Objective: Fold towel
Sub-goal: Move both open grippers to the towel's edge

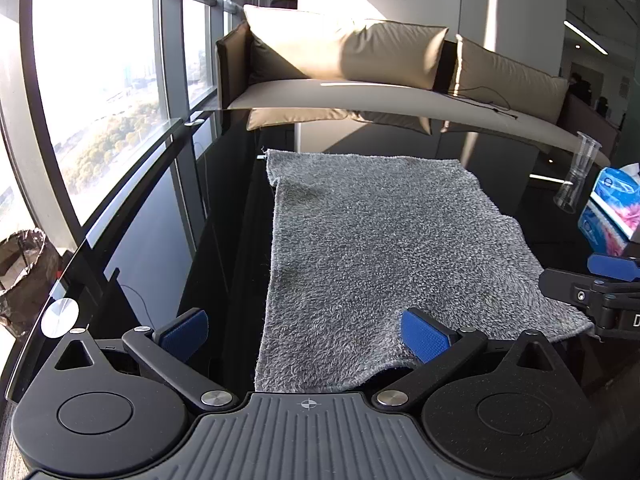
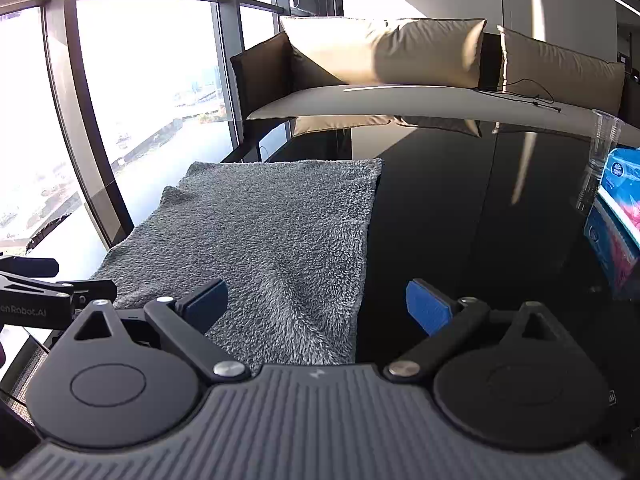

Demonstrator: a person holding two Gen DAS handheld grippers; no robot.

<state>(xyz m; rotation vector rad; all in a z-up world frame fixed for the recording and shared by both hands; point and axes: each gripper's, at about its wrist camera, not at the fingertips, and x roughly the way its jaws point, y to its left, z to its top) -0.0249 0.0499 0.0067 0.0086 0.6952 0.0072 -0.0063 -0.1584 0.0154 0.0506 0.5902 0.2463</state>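
Note:
A grey fluffy towel (image 1: 384, 256) lies spread flat on a black glass table (image 1: 224, 208); it also shows in the right wrist view (image 2: 272, 232). My left gripper (image 1: 304, 332) is open and hovers over the towel's near left corner, one blue pad off the left edge, the other above the cloth. My right gripper (image 2: 320, 304) is open over the towel's near right corner, its right pad above bare table. The right gripper also shows at the right edge of the left wrist view (image 1: 600, 280). Neither holds anything.
A blue tissue pack (image 1: 612, 208) and a stack of clear plastic cups (image 1: 580, 172) stand at the table's right side. A beige sofa (image 1: 360, 64) with cushions sits behind the table. Large windows (image 1: 100, 80) run along the left.

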